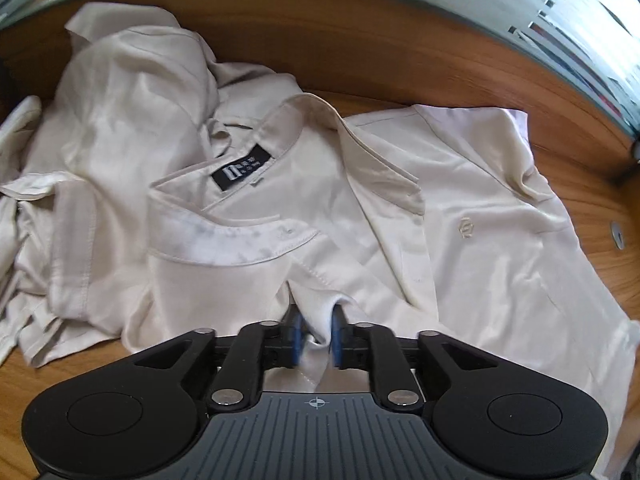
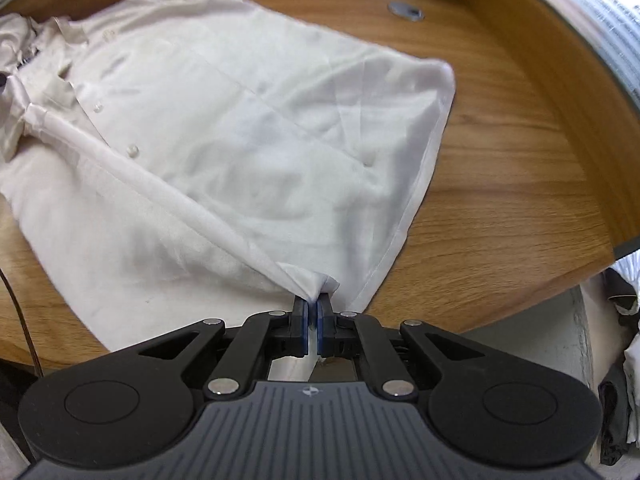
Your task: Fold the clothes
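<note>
A cream button-up shirt (image 1: 460,220) lies on the wooden table (image 1: 400,60), collar up, its black neck label (image 1: 242,168) showing. The left sleeve and side are crumpled in a heap (image 1: 120,120). My left gripper (image 1: 317,332) is at the shirt's near edge below the collar. Its blue pads stand apart, and a fold of the placket sits loosely between them. In the right wrist view the shirt's body (image 2: 240,120) spreads flat, with the button placket running diagonally. My right gripper (image 2: 312,312) is shut on the bottom corner of the shirt at the hem.
A metal cable grommet (image 2: 406,11) is set in the table (image 2: 500,160) beyond the shirt. Frosted striped glass (image 1: 560,20) borders the far edge. Off the table's right edge other garments (image 2: 620,300) are piled. A thin cable (image 2: 20,320) hangs at the left.
</note>
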{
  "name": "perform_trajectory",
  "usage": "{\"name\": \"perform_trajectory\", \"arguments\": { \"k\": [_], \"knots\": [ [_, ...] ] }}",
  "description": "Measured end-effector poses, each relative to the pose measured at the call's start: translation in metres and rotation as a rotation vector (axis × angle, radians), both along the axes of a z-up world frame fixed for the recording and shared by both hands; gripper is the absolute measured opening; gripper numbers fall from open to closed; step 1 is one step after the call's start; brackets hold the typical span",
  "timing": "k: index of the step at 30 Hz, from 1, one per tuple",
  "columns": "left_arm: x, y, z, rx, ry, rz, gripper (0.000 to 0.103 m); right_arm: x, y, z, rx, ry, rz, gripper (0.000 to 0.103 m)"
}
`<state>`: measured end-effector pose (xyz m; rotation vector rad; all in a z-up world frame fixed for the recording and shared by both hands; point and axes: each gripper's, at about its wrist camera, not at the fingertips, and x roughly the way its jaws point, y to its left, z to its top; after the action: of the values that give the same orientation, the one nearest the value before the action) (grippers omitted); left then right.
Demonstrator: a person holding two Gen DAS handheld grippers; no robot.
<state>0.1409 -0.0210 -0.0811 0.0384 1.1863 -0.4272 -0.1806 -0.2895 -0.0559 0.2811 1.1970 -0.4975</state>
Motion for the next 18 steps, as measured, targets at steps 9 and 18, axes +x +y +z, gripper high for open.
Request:
{"name": "perform_trajectory", "arguments": {
  "k": [9,18],
  "knots": [
    [0.035,-0.029,0.036,-0.046,-0.076,0.03,0.053,0.0,-0.019,0.012,-0.012,-0.011,-0.03,0.032],
    [0.057,-0.094,0.011,0.002,0.013,-0.039,0.057,0.04,-0.011,0.038,0.036,-0.147,0.041,0.032]
  ]
}}
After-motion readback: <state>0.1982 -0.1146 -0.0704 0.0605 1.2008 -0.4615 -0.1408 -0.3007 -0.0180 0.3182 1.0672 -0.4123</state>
